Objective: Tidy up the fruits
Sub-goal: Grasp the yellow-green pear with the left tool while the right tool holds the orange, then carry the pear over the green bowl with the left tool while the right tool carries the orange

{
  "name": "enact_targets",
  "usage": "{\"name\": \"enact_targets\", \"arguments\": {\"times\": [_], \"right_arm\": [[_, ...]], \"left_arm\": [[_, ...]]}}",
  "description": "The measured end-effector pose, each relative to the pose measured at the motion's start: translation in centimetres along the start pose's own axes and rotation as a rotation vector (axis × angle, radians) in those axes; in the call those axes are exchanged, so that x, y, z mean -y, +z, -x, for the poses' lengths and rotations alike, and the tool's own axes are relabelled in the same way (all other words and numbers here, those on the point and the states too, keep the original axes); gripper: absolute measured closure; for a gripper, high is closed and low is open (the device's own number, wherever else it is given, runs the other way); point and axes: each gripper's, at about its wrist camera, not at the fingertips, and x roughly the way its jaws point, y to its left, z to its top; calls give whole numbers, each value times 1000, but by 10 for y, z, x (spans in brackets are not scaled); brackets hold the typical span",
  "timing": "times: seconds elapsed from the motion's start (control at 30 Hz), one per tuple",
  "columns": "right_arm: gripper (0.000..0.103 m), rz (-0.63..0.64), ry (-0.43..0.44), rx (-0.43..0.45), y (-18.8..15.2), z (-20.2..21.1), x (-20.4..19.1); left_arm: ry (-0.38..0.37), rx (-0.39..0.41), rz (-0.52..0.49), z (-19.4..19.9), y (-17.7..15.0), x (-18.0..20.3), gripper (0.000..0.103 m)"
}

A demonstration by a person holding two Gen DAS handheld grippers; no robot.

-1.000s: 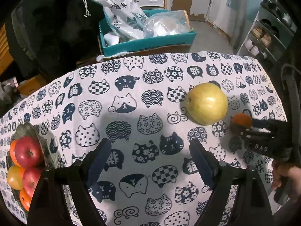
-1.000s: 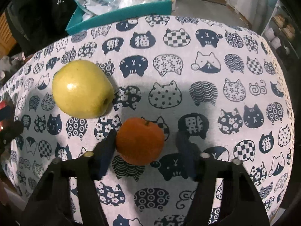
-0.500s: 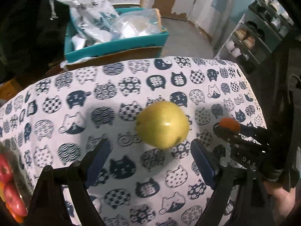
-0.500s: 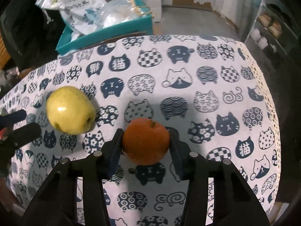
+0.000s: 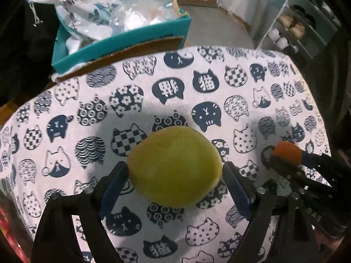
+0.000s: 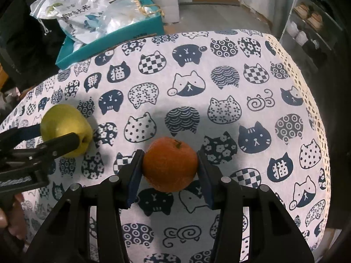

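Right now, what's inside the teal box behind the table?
The teal box holds a printed white bag and crumpled clear plastic bags, piled above its rim. The bags cover anything beneath them and the box floor.

the orange (image 5: pixel 287 154) is mostly hidden behind the right gripper (image 5: pixel 283 164) in the left view; red fruit (image 5: pixel 6 232) is cut off at the left edge
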Motion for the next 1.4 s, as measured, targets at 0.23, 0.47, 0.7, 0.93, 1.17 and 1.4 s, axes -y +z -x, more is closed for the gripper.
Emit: {"name": "enact_targets", "arguments": {"times": [0.23, 0.47, 0.7, 0.93, 1.17, 1.4], "right_arm": [[57, -6, -8, -4, 2, -6, 6], [57, 12, -22, 2, 2, -6, 4], [57, 40, -33, 25, 4, 0, -6], [57, 83, -39, 68, 7, 19, -20], [57, 125, -26, 131, 9, 54, -39], [57, 148, -3, 193, 11, 90, -55]], "left_arm": [[-10, 7, -5, -12, 0, -3, 15], [-32, 44, -32, -12, -2, -1, 19], [-13, 62, -46, -2, -14, -2, 19], [4, 107, -52, 26, -20, -4, 19], [24, 168, -38, 71, -29, -10, 19], [38, 242, -34, 121, -40, -14, 19]]}}
